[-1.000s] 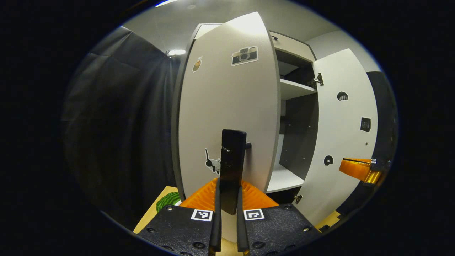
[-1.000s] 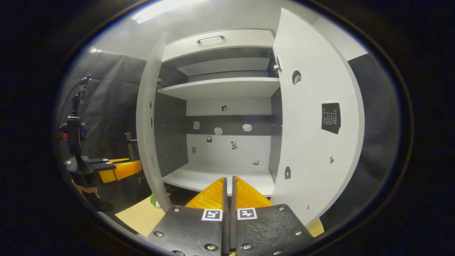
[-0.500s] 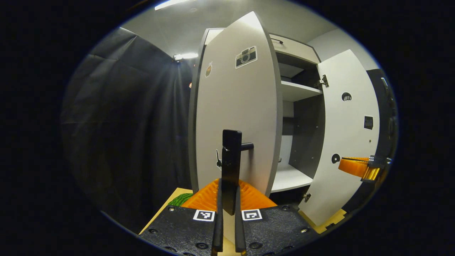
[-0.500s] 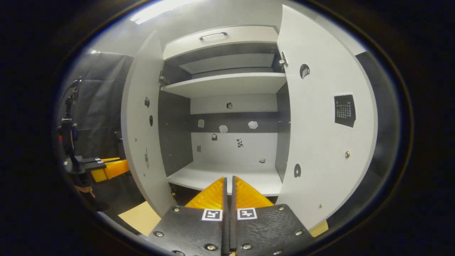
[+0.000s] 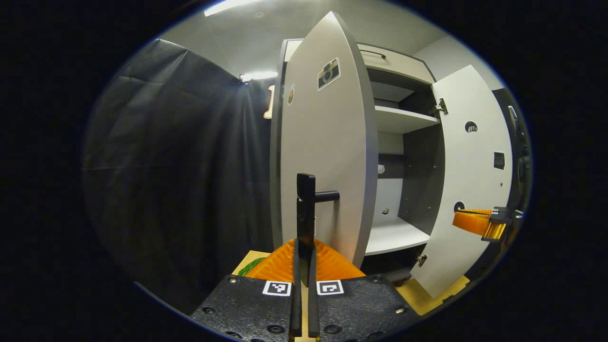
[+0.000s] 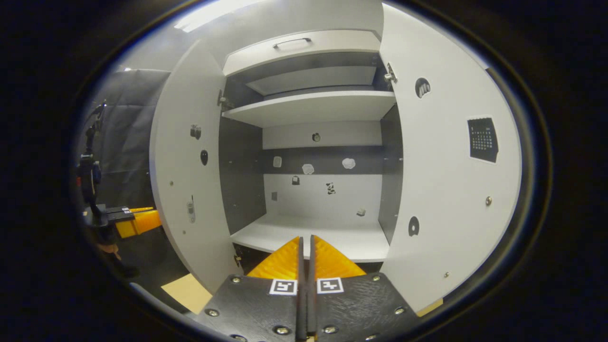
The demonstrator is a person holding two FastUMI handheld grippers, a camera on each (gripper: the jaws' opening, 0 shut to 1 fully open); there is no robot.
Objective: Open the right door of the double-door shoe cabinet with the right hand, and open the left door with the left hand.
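Black cloth backs the shoe cabinet; left gripper, fingers clamped on the left door's handle, should swing outward smoothly while right gripper idles, fingers together.

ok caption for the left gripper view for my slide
Left tool shut on the left door's handle, left door swung wide, right door already open.

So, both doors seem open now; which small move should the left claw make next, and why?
Probably open the left claw and back it off the handle. Its fingers are clamped on the dark handle bar, while the left door stands swung wide, like the right door, and the shelves are exposed. The right claw is shut and holds nothing.
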